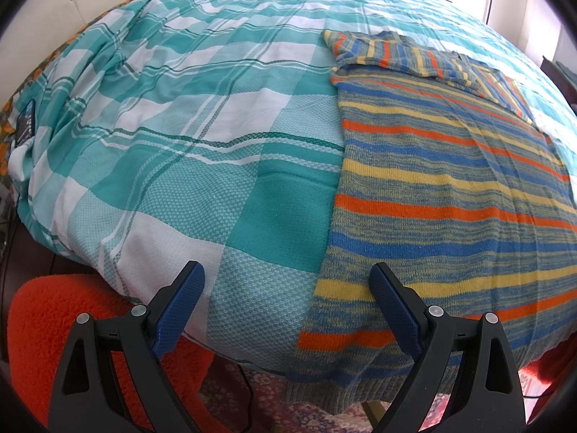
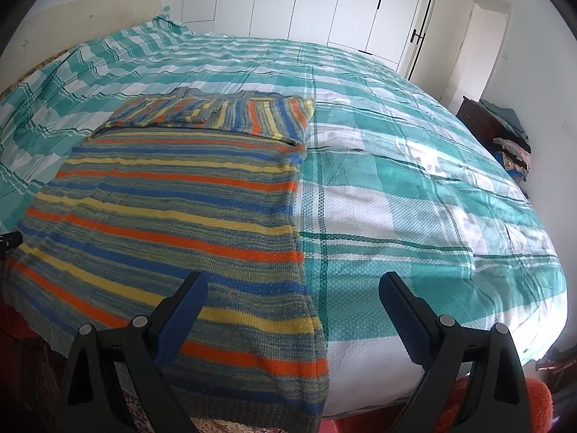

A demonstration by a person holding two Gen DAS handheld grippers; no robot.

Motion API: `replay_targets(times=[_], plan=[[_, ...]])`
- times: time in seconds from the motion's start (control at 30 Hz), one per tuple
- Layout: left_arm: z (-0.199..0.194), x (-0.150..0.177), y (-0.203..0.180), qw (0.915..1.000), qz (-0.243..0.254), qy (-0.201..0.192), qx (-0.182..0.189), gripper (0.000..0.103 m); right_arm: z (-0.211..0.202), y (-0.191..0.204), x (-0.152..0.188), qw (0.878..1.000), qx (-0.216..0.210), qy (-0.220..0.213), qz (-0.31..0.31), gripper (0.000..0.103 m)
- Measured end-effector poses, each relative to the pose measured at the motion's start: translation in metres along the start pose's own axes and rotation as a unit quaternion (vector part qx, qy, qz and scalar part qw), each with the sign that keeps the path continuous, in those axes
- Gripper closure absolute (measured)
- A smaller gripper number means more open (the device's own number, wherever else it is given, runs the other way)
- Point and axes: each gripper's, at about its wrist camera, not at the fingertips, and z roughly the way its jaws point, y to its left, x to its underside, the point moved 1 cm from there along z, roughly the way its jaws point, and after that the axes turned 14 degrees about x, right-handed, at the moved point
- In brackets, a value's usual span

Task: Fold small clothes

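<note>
Bright daylight filled a white-walled bedroom with tall white wardrobe doors [image 2: 324, 3] behind a wide bed spread with a teal-and-white checked woven cover [image 1: 187, 151]. On that bed lay the task's garment, a knitted sweater striped in blue, orange, yellow and mottled grey-green [image 1: 443, 187], spread flat with its hem hanging a little over the near edge of the mattress. Its sleeves [image 2: 216, 112] were folded inward across the chest at the far end, so the sweater formed a long rectangle. A fuzzy orange rug [image 1: 47, 324] showed on the floor below the bed edge, and a heap of other clothes [image 2: 512, 137] sat on dark furniture by the wall.

Judging by this layout, the sleeve folds seemed done and the lengthwise fold was the step in hand: the hem would need to be picked up at both corners and carried toward the collar. That would call for each tool to drop to the hanging hem, pinch the knit close to a corner, and lift evenly so the thick fabric would not sag or skew.

Left hand-held gripper [image 1: 286, 281] hovered over the sweater's left edge, fingers spread wide and holding nothing. Right hand-held gripper [image 2: 294, 288] hung over the opposite edge near the hem, likewise spread wide and empty, touching no cloth.
</note>
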Motion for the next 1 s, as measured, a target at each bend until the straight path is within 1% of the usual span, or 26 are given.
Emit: replay_targets(times=[0.7, 0.77, 0.83, 0.9, 0.93, 0.97, 1.0], plan=[[0.001, 0.001, 0.001, 1.0000, 0.001, 0.002, -0.003, 0.009, 0.001, -0.001, 0.000, 1.000, -0.002, 0.005, 0.004, 0.008], [-0.001, -0.001, 0.002, 1.0000, -0.001, 0.001, -0.003, 0.009, 0.002, -0.002, 0.000, 1.000, -0.002, 0.005, 0.006, 0.008], [-0.009, -0.004, 0.007, 0.9999, -0.012, -0.008, 0.000, 0.009, 0.002, -0.004, -0.001, 1.000, -0.005, 0.005, 0.008, 0.008], [-0.021, -0.008, 0.014, 0.9992, -0.030, -0.017, 0.020, 0.009, -0.001, -0.018, -0.007, 1.000, -0.008, 0.003, 0.027, 0.008], [-0.026, -0.008, 0.020, 0.9978, -0.041, -0.015, 0.049, 0.009, -0.003, -0.031, -0.012, 0.999, -0.007, -0.001, 0.047, 0.008], [-0.027, -0.006, 0.024, 0.9960, -0.046, -0.005, 0.077, 0.009, -0.005, -0.043, -0.017, 0.998, -0.010, -0.003, 0.064, 0.008], [-0.027, -0.004, 0.024, 0.9943, -0.047, 0.008, 0.096, 0.009, -0.006, -0.060, -0.021, 0.996, -0.019, 0.000, 0.083, 0.008]])
